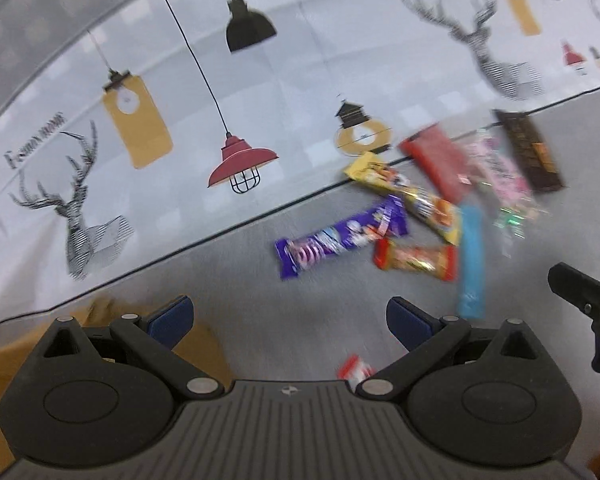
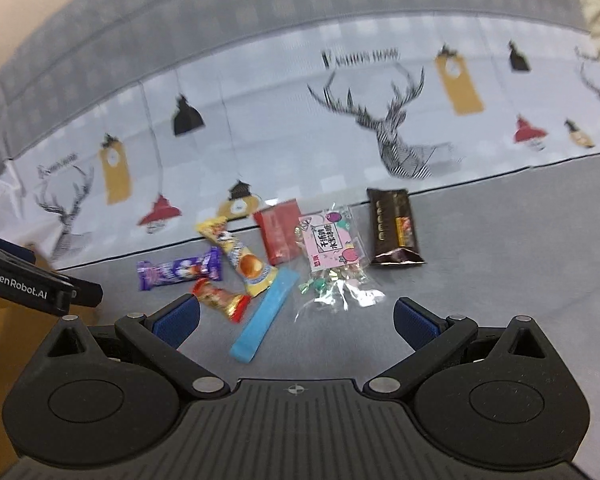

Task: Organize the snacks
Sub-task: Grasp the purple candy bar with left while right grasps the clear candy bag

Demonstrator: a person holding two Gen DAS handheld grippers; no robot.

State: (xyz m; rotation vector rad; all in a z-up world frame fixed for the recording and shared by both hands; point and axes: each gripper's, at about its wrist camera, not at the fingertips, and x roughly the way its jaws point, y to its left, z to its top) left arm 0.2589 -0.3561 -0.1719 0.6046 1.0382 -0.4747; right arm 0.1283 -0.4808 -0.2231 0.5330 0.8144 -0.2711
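**So: both tongs wide, snacks loose on cloth**

Your left gripper is spread wide w/ nothing between the pads; right gripper same. Snacks lie clustered on the grey tablecloth: purple bar, yellow pack, blue stick, red pack, pink candy bag, dark chocolate bar.

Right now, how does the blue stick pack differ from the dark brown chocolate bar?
The blue stick pack is slim, plain and light blue; the dark brown chocolate bar is wider, near black, with gold print. The stick pack lies slanted, nearest the right gripper; the chocolate bar lies farther back, by the tablecloth's printed border, at the right end of the group. Both lie flat on the grey cloth, ungripped.
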